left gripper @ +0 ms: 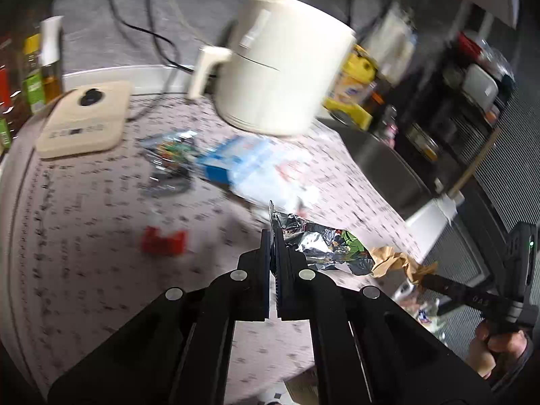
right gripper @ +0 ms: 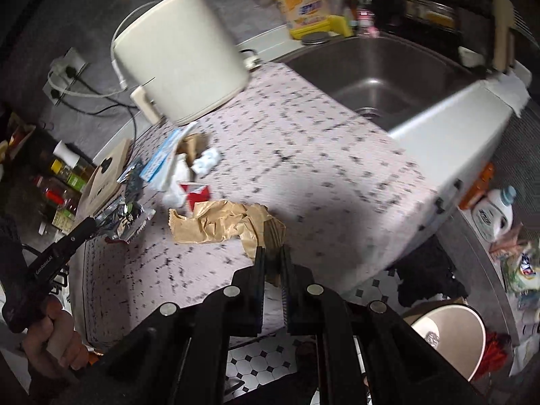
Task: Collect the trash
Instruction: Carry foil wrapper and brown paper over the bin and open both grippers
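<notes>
My left gripper (left gripper: pixel 272 233) is shut on a silver foil wrapper (left gripper: pixel 320 244) and holds it above the speckled counter (left gripper: pixel 84 236). My right gripper (right gripper: pixel 272 253) is shut on a crumpled brown paper bag (right gripper: pixel 226 222), which also shows in the left wrist view (left gripper: pixel 395 263). More trash lies on the counter: a red scrap (left gripper: pixel 163 241), a blue and white packet (left gripper: pixel 243 162), a clear wrapper (left gripper: pixel 168 152) and a white crumpled tissue (right gripper: pixel 206 162). A beige trash bin (right gripper: pixel 452 334) stands on the floor at the lower right.
A cream air fryer (left gripper: pixel 280 64) stands at the back of the counter. A flat beige scale (left gripper: pixel 84 121) lies to the left, beside several bottles (left gripper: pixel 33 77). A steel sink (right gripper: pixel 381 77) is to the right, with a yellow detergent jug (right gripper: pixel 307 3) behind it.
</notes>
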`<control>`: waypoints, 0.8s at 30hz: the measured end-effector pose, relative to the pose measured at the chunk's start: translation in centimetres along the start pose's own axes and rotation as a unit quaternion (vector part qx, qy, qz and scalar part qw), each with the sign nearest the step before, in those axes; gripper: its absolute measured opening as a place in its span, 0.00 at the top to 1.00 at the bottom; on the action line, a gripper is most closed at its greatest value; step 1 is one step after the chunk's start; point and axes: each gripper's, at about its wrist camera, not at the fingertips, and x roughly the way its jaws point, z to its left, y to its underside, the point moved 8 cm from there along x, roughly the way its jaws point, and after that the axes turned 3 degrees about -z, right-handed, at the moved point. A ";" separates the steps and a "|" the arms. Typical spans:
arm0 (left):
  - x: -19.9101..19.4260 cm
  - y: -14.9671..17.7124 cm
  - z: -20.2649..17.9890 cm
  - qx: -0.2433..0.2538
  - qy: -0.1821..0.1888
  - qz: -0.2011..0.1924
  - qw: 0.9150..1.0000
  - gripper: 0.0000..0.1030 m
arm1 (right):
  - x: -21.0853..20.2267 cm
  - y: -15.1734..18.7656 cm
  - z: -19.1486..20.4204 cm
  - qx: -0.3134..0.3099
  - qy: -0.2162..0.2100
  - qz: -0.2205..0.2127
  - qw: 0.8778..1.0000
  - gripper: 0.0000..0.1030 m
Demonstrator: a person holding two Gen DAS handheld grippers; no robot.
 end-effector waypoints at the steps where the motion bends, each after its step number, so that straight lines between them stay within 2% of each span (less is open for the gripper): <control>1: 0.2 0.3 -0.7 0.003 0.004 0.004 1.000 0.97 | -0.7 0.2 -1.2 0.007 0.006 -0.004 1.000 0.91; 6: 1.8 2.5 -5.8 0.028 0.028 0.029 0.999 0.97 | -4.0 1.7 -7.2 0.046 0.037 -0.019 0.998 0.91; 12: 3.5 6.2 -12.7 0.070 0.062 0.064 0.994 0.97 | -7.4 4.5 -14.7 0.100 0.077 -0.026 0.992 0.91; 18: 4.5 10.2 -17.8 0.102 0.085 0.098 0.986 0.97 | -9.8 9.8 -21.7 0.149 0.118 -0.009 0.982 0.91; 24: 4.7 14.6 -21.8 0.117 0.099 0.125 0.980 0.97 | -10.6 15.4 -26.5 0.182 0.141 0.025 0.973 0.88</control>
